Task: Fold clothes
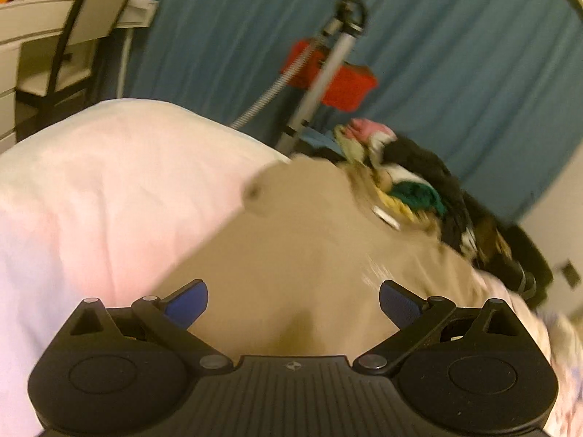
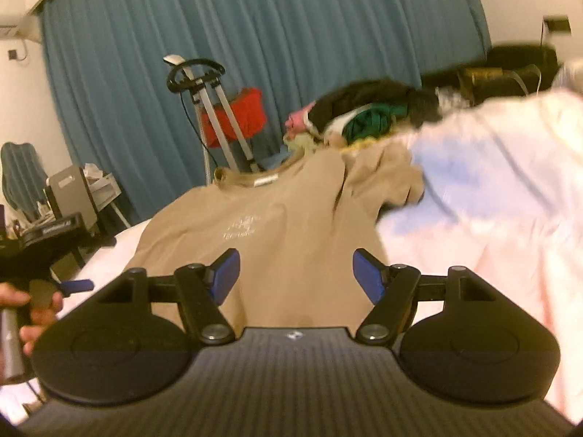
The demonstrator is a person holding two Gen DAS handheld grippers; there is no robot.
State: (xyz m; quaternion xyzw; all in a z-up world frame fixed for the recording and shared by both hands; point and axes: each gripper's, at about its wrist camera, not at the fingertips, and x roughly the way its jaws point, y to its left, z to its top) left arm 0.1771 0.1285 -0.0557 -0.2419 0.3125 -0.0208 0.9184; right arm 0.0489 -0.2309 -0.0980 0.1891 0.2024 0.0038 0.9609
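A tan t-shirt (image 2: 277,218) with a small white chest print lies spread on the pale pink bed sheet (image 2: 492,200), collar toward the far edge. Its right sleeve is bunched. The shirt also fills the middle of the left wrist view (image 1: 291,240). My right gripper (image 2: 296,276) is open over the shirt's lower part, blue pads apart. My left gripper (image 1: 293,304) is open over the shirt's near edge, with nothing between its pads. It also shows at the left edge of the right wrist view (image 2: 73,286), held in a hand.
A pile of mixed clothes (image 2: 364,116) lies at the far end of the bed; it also shows in the left wrist view (image 1: 411,185). A garment steamer stand (image 2: 215,116) with a red item stands by the blue curtain (image 2: 291,29). A desk and chair (image 1: 54,43) are at left.
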